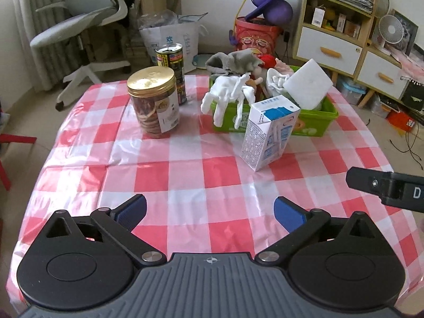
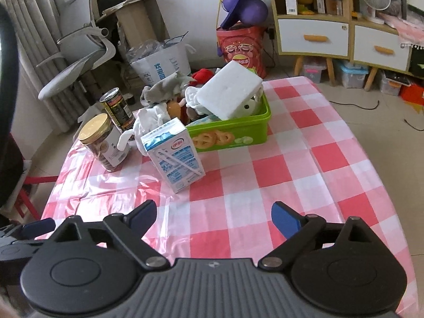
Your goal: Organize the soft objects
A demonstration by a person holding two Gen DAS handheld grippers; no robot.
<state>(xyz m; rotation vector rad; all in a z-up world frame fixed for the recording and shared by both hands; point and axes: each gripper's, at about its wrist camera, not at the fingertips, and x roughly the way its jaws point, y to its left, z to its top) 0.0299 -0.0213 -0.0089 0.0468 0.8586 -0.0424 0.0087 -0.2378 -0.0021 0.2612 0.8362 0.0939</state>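
Note:
A green bin (image 1: 312,124) (image 2: 238,135) stands on the far half of the checked table. It holds soft things: a white foam block (image 1: 308,84) (image 2: 230,90) leaning out, a grey cloth (image 1: 238,59) (image 2: 167,87), a red plush (image 1: 269,60) (image 2: 201,74). A white glove (image 1: 228,95) (image 2: 148,122) hangs over its left rim. My left gripper (image 1: 210,209) is open and empty over the near table. My right gripper (image 2: 213,213) is open and empty too, near the front edge.
A milk carton (image 1: 267,132) (image 2: 175,153) leans in front of the bin. A gold-lidded cookie jar (image 1: 153,100) (image 2: 102,143) and a dark can (image 1: 172,63) (image 2: 116,108) stand left of it. An office chair, bags and shelves stand beyond the table.

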